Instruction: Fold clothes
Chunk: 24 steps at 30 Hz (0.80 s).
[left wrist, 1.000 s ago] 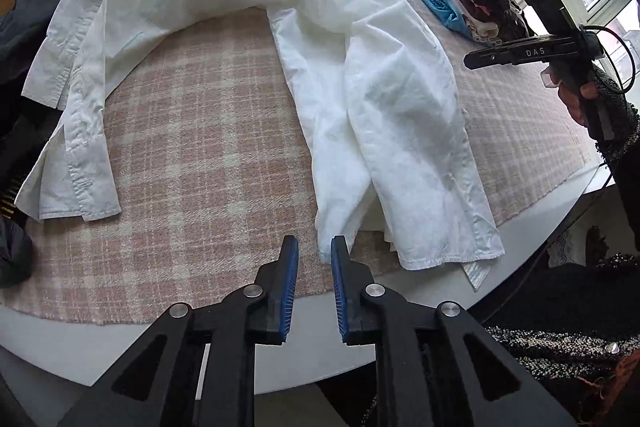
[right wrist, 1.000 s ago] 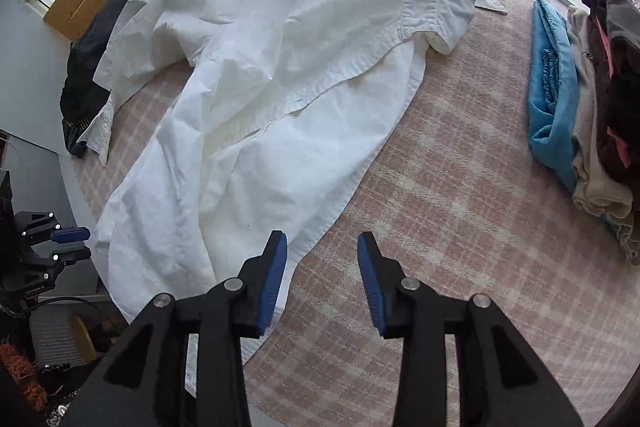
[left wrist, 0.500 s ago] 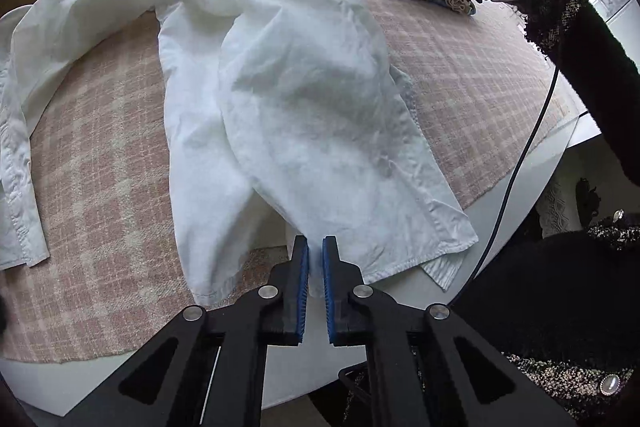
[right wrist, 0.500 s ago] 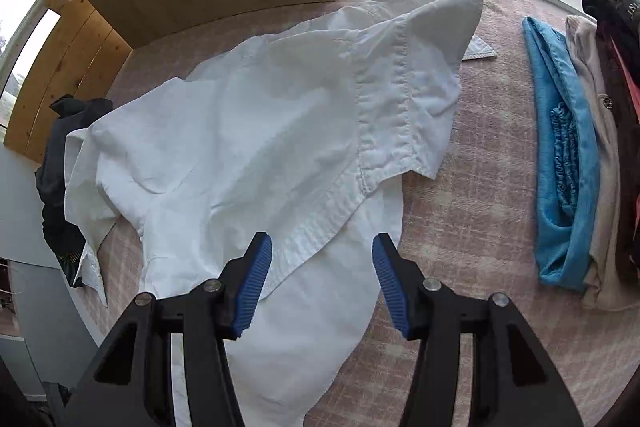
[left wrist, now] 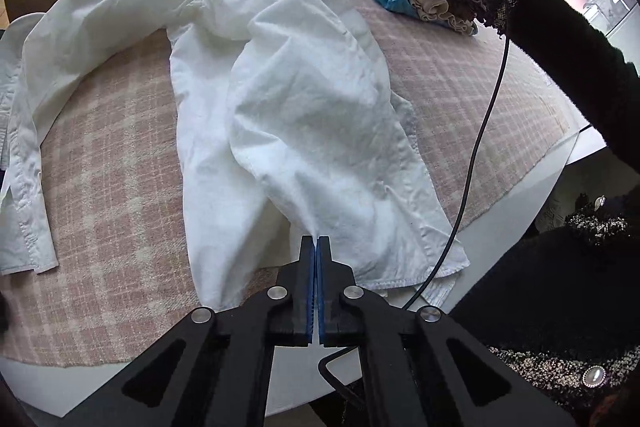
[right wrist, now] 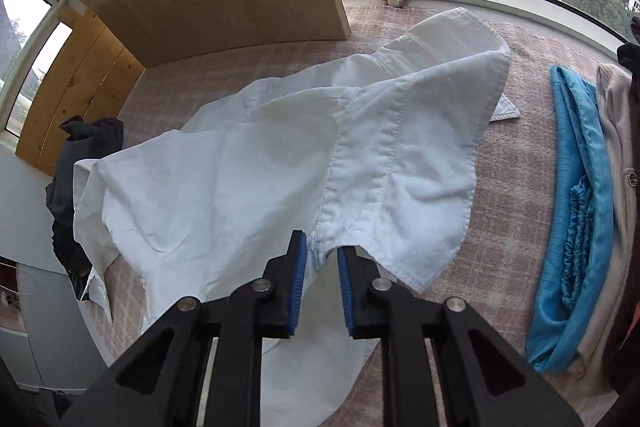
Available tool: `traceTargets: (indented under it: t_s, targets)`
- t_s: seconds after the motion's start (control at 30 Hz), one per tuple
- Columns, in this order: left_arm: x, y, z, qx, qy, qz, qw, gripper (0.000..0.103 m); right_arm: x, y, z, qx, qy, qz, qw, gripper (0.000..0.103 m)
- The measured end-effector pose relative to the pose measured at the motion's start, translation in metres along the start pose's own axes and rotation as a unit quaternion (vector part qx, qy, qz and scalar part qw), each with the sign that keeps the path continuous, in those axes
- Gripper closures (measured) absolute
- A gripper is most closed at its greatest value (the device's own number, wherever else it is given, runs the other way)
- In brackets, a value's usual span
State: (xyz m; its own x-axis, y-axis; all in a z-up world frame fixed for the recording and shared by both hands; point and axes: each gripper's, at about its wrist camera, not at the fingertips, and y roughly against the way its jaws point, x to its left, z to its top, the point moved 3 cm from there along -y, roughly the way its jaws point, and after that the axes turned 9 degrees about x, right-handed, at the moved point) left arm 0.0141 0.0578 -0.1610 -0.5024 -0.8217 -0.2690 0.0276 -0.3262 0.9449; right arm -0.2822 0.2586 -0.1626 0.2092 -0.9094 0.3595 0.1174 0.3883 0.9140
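I read the step in hand as taking hold of the white shirt (left wrist: 304, 115) at two points before spreading it flat for folding; it lies crumpled on the pink plaid cloth (left wrist: 112, 155) that covers the table, body running toward me, one sleeve (left wrist: 28, 163) trailing off to the left side of the left wrist view. My left gripper (left wrist: 318, 241) has its blue pads pressed together on a ridge of fabric near the shirt's hem, which rises in a small peak straight into the tips, so I judge that pinch secure. My right gripper (right wrist: 322, 255) is at the far end by the collar (right wrist: 432, 131): its jaws are closing, a gap is visible between the pads, and a fold of shirt just below the collar band sits between them; I cannot tell whether the pads press on it yet. Next move, as I judge it: finish the right-hand pinch, confirm the cloth is caught, then lift and draw both ends apart to tension the shirt. A stack of folded clothes (right wrist: 580, 211) lies near the right gripper; a dark garment (right wrist: 76, 163) sits at the table's far left edge. Risk: the right pinch catches one layer only.
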Motion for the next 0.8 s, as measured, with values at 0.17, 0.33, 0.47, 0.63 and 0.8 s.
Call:
traceTargets:
  t_s: [0.17,0.33,0.47,0.63,0.8]
  targets:
    - [0.002,0.018,0.003,-0.017,-0.001,0.008,0.9998,0.103,0.01,0.02,0.012,-0.017,0.031,-0.009,0.999,0.097]
    - [0.034,0.055,0.0,-0.047,0.031,0.032,0.9979,0.103,0.015,0.046,0.047,-0.041,0.046,-0.052,0.997,0.098]
    - [0.074,0.082,0.003,-0.07,0.061,0.063,0.9936,0.103,0.031,0.067,0.089,-0.072,0.066,-0.081,0.992,0.098]
    - [0.13,0.067,0.005,-0.06,0.118,0.08,0.9879,0.103,0.038,0.045,0.137,-0.074,0.077,-0.137,0.985,0.098]
    - [0.169,0.044,-0.007,-0.032,0.175,0.092,0.9797,0.101,0.028,-0.006,0.138,-0.027,0.082,-0.154,0.984,0.097]
